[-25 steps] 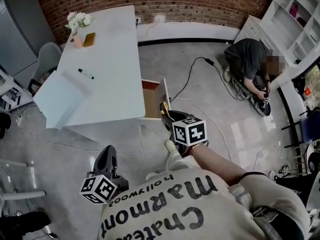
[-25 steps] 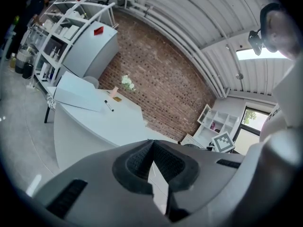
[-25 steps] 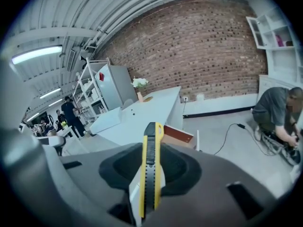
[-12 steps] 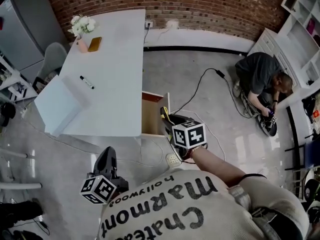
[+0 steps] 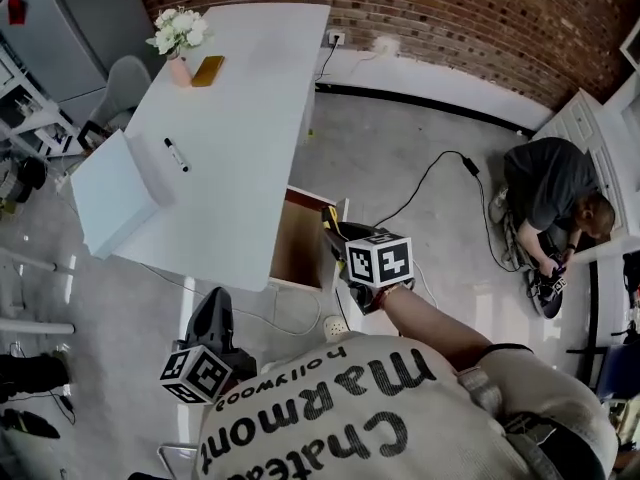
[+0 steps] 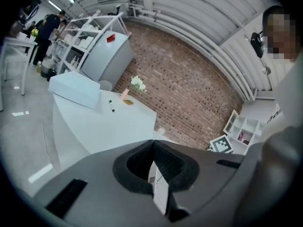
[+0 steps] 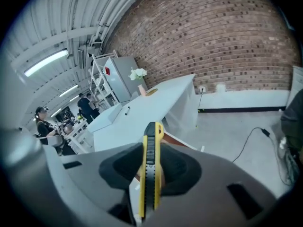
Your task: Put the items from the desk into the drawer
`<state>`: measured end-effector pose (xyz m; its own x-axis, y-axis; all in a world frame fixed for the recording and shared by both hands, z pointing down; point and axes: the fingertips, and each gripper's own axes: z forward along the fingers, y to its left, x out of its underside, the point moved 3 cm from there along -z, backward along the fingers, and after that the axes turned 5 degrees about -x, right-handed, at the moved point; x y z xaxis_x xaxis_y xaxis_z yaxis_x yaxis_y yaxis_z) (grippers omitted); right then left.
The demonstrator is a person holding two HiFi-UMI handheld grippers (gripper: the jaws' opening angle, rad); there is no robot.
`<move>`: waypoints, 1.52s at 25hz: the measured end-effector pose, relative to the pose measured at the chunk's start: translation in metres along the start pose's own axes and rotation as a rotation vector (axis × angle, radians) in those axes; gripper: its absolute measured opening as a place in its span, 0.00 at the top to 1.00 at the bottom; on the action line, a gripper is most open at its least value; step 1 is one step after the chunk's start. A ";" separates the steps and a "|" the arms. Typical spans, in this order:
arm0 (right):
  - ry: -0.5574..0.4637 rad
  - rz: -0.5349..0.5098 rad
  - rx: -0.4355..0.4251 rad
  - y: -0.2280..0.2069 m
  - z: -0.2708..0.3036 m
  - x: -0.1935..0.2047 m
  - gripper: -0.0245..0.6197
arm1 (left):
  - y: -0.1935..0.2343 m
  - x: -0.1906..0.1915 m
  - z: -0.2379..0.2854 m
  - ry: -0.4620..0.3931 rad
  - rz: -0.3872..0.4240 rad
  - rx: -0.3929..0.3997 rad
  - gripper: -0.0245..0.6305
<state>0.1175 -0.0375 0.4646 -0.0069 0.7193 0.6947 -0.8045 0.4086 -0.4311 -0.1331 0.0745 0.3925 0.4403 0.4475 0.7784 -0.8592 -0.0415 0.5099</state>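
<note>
Beside the white worktop [image 5: 240,118], a person's right claw [image 5: 338,232] grips a yellow-and-black utility knife [image 7: 150,164] upright between its pads, close to the open wood-lined drawer [image 5: 300,243] at the worktop's near end. The left claw [image 5: 212,318] hangs clenched and empty, well apart from the drawer. A black marker [image 5: 176,155], an orange flat item [image 5: 208,70], flowers [image 5: 180,30] and a white box [image 5: 110,193] lie on the worktop.

left gripper [image 6: 153,143], jaws together with nothing between them, faces a white table [image 6: 118,126] bearing a white box [image 6: 75,89], a black marker [image 6: 111,106], a small yellow item [image 6: 128,102] and a pink vase [image 6: 124,94] of white flowers, backed by a brick wall [image 6: 189,93].
</note>
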 end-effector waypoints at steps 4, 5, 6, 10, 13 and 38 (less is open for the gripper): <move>0.039 -0.045 -0.045 -0.021 0.014 -0.008 0.78 | -0.007 0.010 0.018 -0.025 -0.021 -0.052 0.96; 0.049 -0.051 -0.055 -0.026 0.017 -0.009 0.78 | -0.008 0.011 0.023 -0.030 -0.023 -0.066 0.96; 0.057 -0.053 -0.062 -0.031 0.020 -0.009 0.78 | -0.009 0.012 0.027 -0.035 -0.026 -0.081 0.96; 0.101 -0.014 -0.086 -0.046 0.036 0.004 0.78 | -0.010 0.016 0.038 -0.030 -0.020 -0.134 0.96; 0.139 0.020 -0.101 -0.050 0.050 0.018 0.78 | -0.007 0.014 0.045 -0.027 -0.016 -0.163 0.96; 0.308 0.364 0.049 -0.090 0.209 0.084 0.78 | 0.084 -0.050 0.168 0.199 0.103 -0.112 0.96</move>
<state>0.0656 -0.1313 0.6817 -0.1232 0.9468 0.2971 -0.8094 0.0773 -0.5821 -0.1835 -0.1018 0.4577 0.2985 0.6134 0.7312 -0.9254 -0.0015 0.3791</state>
